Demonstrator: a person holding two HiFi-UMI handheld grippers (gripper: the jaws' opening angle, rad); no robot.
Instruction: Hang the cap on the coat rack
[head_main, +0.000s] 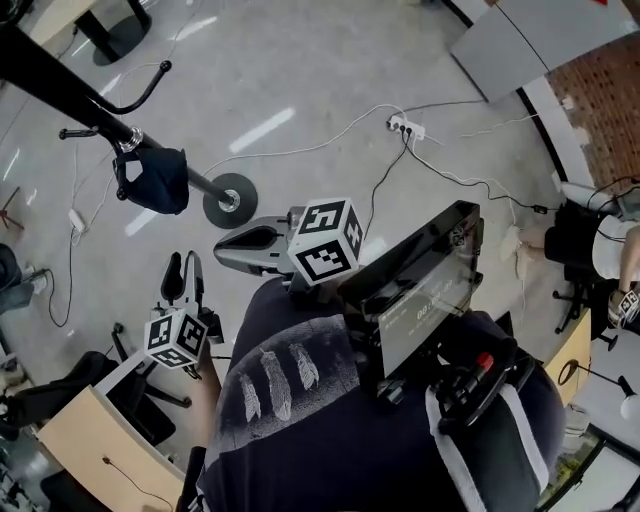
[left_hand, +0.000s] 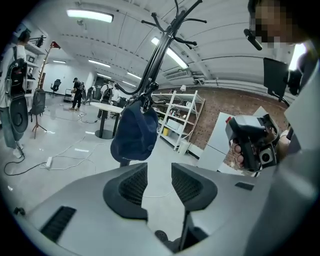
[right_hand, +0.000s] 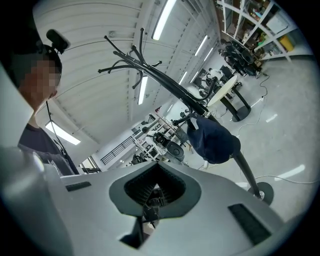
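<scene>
A navy cap (head_main: 158, 182) hangs from a hook low on the black coat rack (head_main: 70, 85), whose round base (head_main: 230, 198) stands on the grey floor. My left gripper (head_main: 183, 265) is below the cap in the head view, apart from it. In the left gripper view the cap (left_hand: 135, 135) hangs beyond my left gripper (left_hand: 160, 172), which is open with nothing between its pads. My right gripper (head_main: 225, 245) points toward the rack's base. In the right gripper view its jaws (right_hand: 156, 167) meet and hold nothing, with the cap (right_hand: 212, 140) farther off.
White cables and a power strip (head_main: 405, 126) lie on the floor behind the rack. A wooden desk (head_main: 90, 440) and a black chair stand at lower left. Shelving (left_hand: 177, 117), a round table (left_hand: 105, 107) and several people are in the distance.
</scene>
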